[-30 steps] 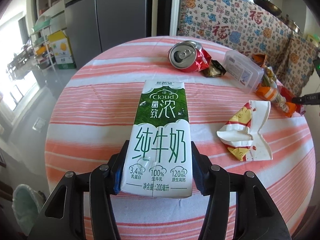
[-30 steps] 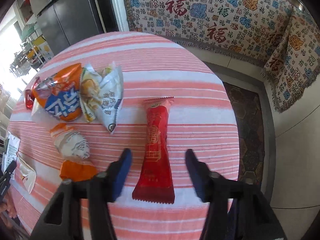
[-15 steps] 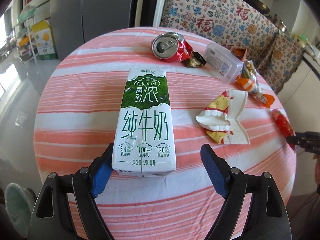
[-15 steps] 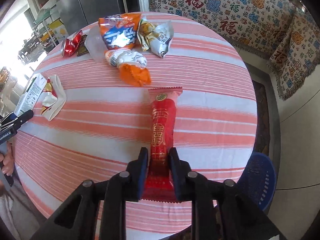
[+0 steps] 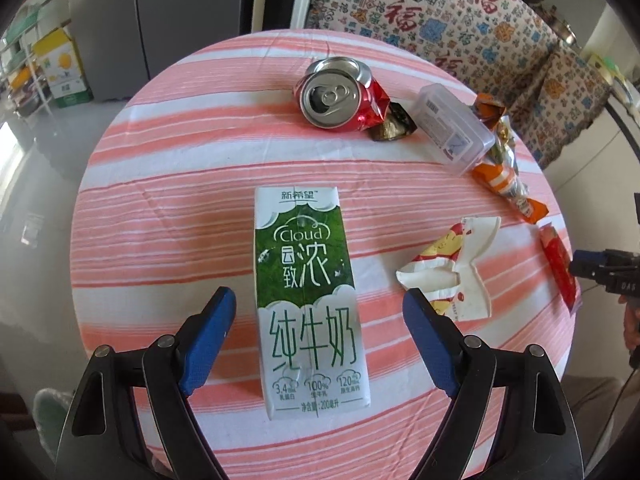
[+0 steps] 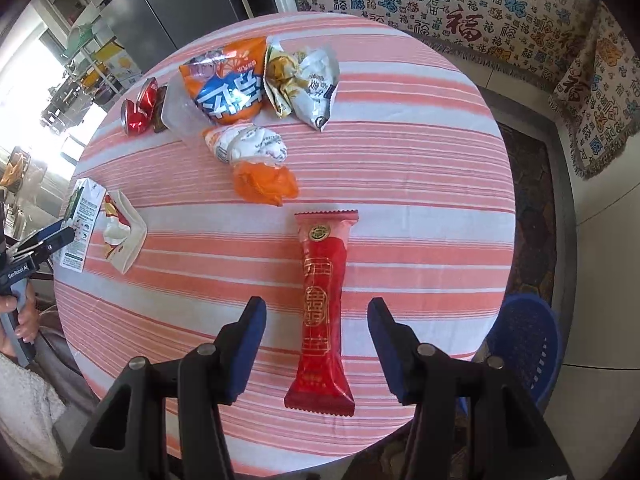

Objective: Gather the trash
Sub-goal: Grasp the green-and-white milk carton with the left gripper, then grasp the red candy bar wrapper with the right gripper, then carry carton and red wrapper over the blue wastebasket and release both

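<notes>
Round table (image 5: 168,184) in pink-striped cloth, fridge (image 5: 160,12) far behind, patterned throw (image 6: 500,8) at right; left gripper (image 5: 320,336) spread around milk carton (image 5: 308,300), right gripper (image 6: 316,340) spread around red wrapper (image 6: 322,308), neither gripped.

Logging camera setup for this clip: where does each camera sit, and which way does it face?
Left wrist: on the left gripper, open, looking down across the table at the milk carton.
Right wrist: on the right gripper, open, looking down at the red wrapper; a hand shows at left.
Both views share the carton, the crushed can and the torn paper cup.
</notes>
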{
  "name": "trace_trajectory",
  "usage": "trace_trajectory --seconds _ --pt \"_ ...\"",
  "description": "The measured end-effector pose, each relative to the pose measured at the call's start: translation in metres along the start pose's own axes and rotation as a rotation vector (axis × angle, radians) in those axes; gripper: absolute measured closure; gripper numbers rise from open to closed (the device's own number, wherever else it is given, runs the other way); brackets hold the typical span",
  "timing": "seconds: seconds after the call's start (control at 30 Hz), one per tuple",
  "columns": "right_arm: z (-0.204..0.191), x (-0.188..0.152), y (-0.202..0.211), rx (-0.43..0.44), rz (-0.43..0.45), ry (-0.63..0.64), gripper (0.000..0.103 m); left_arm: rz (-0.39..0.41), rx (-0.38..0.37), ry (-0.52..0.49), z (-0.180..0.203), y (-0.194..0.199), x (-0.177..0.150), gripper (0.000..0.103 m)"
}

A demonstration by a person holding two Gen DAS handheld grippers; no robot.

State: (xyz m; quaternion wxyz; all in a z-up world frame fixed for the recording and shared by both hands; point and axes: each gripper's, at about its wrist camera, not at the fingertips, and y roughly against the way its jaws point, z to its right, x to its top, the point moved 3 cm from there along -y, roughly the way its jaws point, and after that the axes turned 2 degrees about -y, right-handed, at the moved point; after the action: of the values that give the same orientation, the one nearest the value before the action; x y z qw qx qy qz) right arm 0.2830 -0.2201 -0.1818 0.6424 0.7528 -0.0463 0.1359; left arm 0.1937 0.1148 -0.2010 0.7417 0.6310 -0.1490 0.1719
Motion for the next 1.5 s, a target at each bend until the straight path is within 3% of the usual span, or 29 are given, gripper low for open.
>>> trace_trajectory --seconds 0.2,0.43,0.5,0.53,0.6,0.63,1.0,1.27,1.5 --pt "-0.007 0.005 -0.012 -0.044 -0.032 0.022 0.049 -0.042 0.069 -0.034 -0.001 -0.008 0.005 0.018" --pt "-0.011 0.009 -0.016 -0.033 -0.047 0.013 0.049 -0.061 0.151 -0.090 0.006 -0.015 0.004 0.026" --pt "-0.013 0.009 -0.017 -0.043 -0.048 0.018 0.049 -0.061 0.150 -0.086 0.004 -0.016 0.003 0.038" --pt "-0.014 0.009 -0.019 -0.050 -0.055 0.026 0.049 -0.057 0.137 -0.083 0.003 -0.015 0.003 0.050" --pt "-0.019 0.007 -0.021 -0.081 -0.064 0.070 0.067 -0.047 0.138 -0.080 0.000 -0.014 0.003 0.051" --pt "-0.021 0.006 -0.020 -0.101 -0.057 0.082 0.087 -0.037 0.147 -0.083 -0.001 -0.012 0.004 0.051" --pt "-0.011 -0.004 0.018 -0.044 0.074 0.004 0.092 0.122 0.049 -0.020 0.001 0.046 -0.006 0.053" --pt "0.010 -0.027 0.033 0.001 0.125 -0.040 0.092 0.153 -0.058 -0.116 0.078 0.062 -0.007 0.053" --pt "0.063 -0.049 0.055 -0.032 0.170 -0.129 0.092 0.131 -0.171 -0.242 0.179 0.054 -0.013 0.053"
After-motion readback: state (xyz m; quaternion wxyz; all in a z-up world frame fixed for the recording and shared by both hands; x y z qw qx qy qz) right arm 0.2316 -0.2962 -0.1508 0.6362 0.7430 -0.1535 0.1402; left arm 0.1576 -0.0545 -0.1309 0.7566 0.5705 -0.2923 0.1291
